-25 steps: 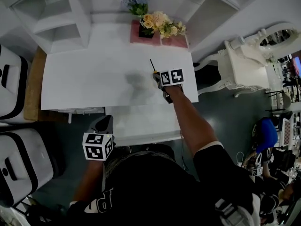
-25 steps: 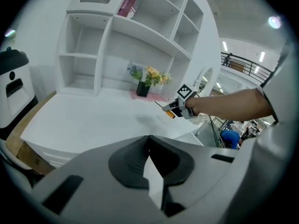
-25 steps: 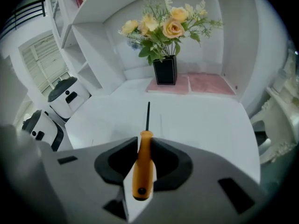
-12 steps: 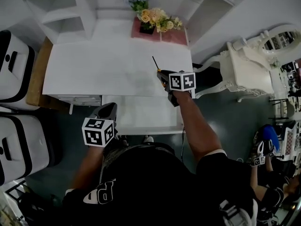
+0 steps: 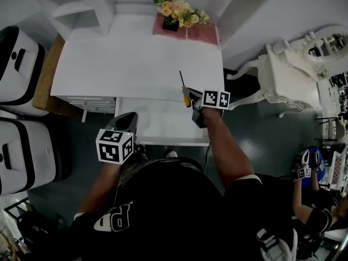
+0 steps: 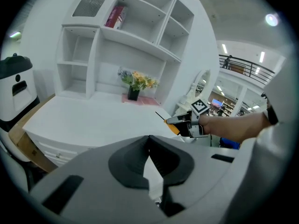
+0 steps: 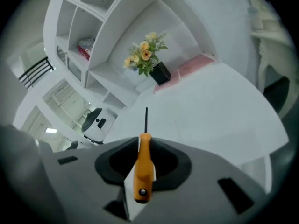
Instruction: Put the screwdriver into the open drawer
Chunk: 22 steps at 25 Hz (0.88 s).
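The screwdriver [image 5: 184,90] has an orange handle and a thin black shaft. My right gripper [image 5: 190,98] is shut on the handle [image 7: 142,164], the shaft pointing away over the white desk [image 5: 125,64]. Its jaws have just been closing, with the handle between them. It hovers at the desk's front edge, above the far right corner of the open white drawer [image 5: 157,125]. My left gripper [image 5: 126,123] hangs by the drawer's near left corner. Its jaws [image 6: 149,141] meet with nothing between them. From the left gripper view, the screwdriver [image 6: 169,122] shows at mid-right.
A black vase of flowers [image 5: 178,14] on a pink mat [image 5: 205,34] stands at the desk's back, under white shelves [image 6: 121,41]. White machines [image 5: 19,53] and a brown box [image 5: 46,86] are at the left. An ornate white chair [image 5: 288,72] is at the right.
My right gripper has carried the screwdriver off the desk top, toward me, to the desk's front edge over the drawer. My left gripper has shifted a little near the drawer's front.
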Tool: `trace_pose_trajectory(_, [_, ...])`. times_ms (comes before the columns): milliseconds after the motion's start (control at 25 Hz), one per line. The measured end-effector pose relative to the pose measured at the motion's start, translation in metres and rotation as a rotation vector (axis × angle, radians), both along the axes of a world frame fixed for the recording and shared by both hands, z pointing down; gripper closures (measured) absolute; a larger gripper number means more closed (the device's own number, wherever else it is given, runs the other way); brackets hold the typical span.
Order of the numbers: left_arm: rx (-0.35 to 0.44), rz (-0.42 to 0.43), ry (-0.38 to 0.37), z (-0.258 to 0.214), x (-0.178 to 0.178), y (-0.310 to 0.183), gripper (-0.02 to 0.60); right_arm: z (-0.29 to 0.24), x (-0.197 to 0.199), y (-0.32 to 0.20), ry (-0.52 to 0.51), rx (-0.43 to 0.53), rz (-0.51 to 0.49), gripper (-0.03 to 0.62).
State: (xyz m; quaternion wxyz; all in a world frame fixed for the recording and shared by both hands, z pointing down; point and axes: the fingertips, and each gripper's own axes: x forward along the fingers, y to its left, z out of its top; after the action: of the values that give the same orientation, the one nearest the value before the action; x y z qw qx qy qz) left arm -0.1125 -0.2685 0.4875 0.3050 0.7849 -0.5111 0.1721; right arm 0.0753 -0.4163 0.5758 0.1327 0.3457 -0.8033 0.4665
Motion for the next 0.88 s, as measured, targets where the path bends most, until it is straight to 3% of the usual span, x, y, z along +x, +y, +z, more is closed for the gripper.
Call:
trace_pose_trajectory(320, [-0.015, -0.021, -0.003, 0.002, 0.012, 0.019, 0.569, 0.027, 0.014, 0.044, -0.279, -0.163, 0.106, 0.513])
trace_pose_trajectory(880, [-0.029, -0.046, -0.027, 0.005, 0.02, 0.047, 0.569, 0.076, 0.01, 0.107, -0.207, -0.222, -0.02, 0.518])
